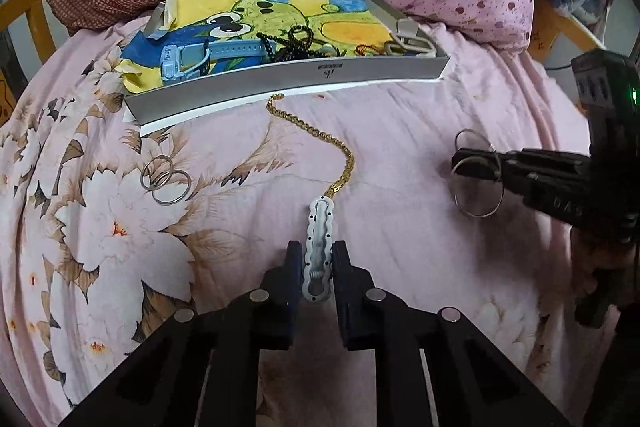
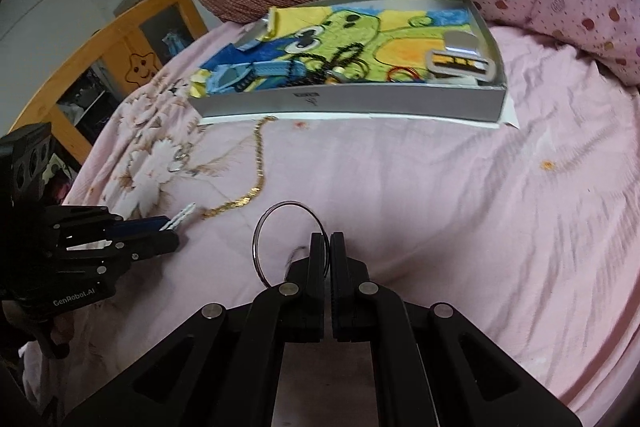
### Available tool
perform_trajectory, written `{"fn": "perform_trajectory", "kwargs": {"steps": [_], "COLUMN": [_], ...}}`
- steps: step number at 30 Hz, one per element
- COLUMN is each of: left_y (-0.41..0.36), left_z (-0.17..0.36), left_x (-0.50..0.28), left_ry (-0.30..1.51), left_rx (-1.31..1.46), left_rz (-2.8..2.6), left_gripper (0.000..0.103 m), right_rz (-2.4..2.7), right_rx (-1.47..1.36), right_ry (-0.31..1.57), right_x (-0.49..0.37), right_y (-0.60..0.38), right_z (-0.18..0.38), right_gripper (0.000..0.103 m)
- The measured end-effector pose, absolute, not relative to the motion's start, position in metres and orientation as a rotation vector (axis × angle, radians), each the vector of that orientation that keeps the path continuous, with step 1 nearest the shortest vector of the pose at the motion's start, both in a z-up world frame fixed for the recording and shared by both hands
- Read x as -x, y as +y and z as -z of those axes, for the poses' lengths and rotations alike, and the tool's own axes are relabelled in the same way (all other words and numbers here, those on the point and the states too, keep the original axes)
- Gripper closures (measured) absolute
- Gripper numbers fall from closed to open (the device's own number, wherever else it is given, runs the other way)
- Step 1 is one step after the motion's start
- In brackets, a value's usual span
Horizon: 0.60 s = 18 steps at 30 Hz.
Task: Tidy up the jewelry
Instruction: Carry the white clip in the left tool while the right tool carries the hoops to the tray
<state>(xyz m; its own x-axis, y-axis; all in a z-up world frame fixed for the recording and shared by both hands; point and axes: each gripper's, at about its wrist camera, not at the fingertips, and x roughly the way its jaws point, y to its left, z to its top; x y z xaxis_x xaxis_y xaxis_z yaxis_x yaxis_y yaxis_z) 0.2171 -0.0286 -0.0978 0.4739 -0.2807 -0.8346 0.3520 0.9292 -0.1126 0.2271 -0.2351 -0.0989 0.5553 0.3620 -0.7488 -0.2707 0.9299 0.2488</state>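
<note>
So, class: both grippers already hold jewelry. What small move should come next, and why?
Probably lift the left gripper toward the box: its fingers clamp the clip, but the gold chain trails across the bedsheet. The right gripper holds a ring.
</note>
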Motion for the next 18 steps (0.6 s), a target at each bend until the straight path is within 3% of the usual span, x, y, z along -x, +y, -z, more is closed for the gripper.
{"fn": "perform_trajectory", "kwargs": {"steps": [18], "left_y": [-0.021], "left_z": [0.043], "left_x": [-0.248], "left_ry": [0.895], "left_rx": [-0.008], "left_rz": [0.424], "left_gripper": [0.089], "right_rz": [-0.348], "right_rx": [-0.100], "right_ry": [0.806], "right_x": [-0.239], "right_y": [-0.224], "right_z": [0.056], "right_gripper": [0.100]}}
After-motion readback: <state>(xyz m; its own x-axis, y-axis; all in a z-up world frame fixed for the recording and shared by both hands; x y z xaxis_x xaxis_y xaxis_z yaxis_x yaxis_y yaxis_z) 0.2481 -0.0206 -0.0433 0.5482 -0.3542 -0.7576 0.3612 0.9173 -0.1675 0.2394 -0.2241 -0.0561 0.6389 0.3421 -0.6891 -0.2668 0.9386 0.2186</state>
